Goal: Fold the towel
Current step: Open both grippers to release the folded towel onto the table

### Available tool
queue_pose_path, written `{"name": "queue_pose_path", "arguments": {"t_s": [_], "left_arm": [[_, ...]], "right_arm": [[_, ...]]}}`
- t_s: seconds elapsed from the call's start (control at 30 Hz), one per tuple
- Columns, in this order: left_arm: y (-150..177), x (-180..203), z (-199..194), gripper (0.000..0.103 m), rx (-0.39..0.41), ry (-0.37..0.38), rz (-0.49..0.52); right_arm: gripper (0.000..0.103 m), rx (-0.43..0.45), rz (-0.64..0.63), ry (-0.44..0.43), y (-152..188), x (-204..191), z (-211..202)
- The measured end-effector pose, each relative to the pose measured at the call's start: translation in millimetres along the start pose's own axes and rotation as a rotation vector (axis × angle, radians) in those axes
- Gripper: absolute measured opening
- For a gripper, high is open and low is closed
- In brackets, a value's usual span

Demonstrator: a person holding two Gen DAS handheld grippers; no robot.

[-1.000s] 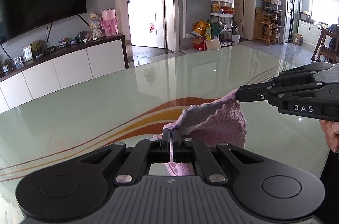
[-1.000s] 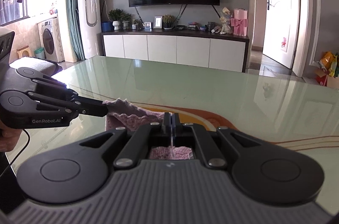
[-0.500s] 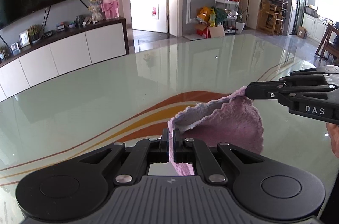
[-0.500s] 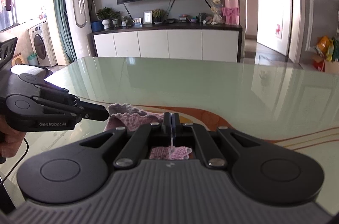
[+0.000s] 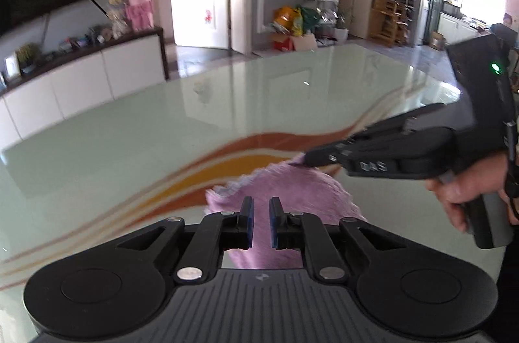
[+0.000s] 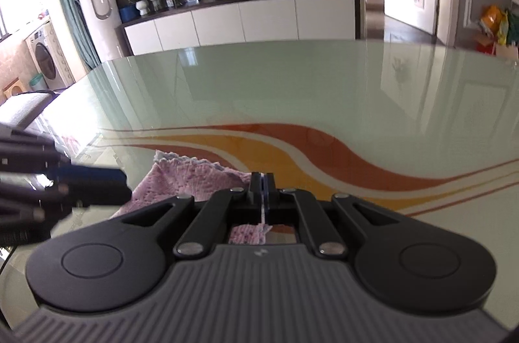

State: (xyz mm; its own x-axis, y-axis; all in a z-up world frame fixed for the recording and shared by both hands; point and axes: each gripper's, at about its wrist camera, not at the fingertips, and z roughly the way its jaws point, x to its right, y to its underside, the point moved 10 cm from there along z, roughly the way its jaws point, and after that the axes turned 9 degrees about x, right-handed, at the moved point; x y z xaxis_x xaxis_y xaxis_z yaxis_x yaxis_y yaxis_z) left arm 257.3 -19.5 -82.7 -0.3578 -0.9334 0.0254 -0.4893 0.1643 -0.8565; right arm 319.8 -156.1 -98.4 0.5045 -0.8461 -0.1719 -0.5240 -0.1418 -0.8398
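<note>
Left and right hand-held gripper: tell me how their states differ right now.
The left hand-held gripper has its jaws apart with nothing between them; the right hand-held gripper has its jaws closed on the towel edge. The left one sits just above the towel without touching it that I can see; the right one holds a corner slightly raised. Both are black and point over the glass table.

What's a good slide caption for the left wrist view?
Left gripper open above pink towel; right gripper pinches its corner.
</note>
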Motion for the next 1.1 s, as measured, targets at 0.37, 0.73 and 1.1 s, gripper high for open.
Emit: {"name": "queue_pose_path", "arguments": {"t_s": [0.37,0.73,1.1], "left_arm": [[21,-7,12,0.012,-0.043,-0.037,-0.009],[38,-2,9,0.012,-0.077,-0.059,-0.002],[41,-6,7,0.013,-0.083,-0.057,0.010]], "right_arm": [[0.002,0.000,0.035,-0.037,1,-6,3],[0.040,0.084,0.064,-0.014,-9,4,-10],[0.038,-0.025,-0.202,-0.243,12,-72,0]]}}
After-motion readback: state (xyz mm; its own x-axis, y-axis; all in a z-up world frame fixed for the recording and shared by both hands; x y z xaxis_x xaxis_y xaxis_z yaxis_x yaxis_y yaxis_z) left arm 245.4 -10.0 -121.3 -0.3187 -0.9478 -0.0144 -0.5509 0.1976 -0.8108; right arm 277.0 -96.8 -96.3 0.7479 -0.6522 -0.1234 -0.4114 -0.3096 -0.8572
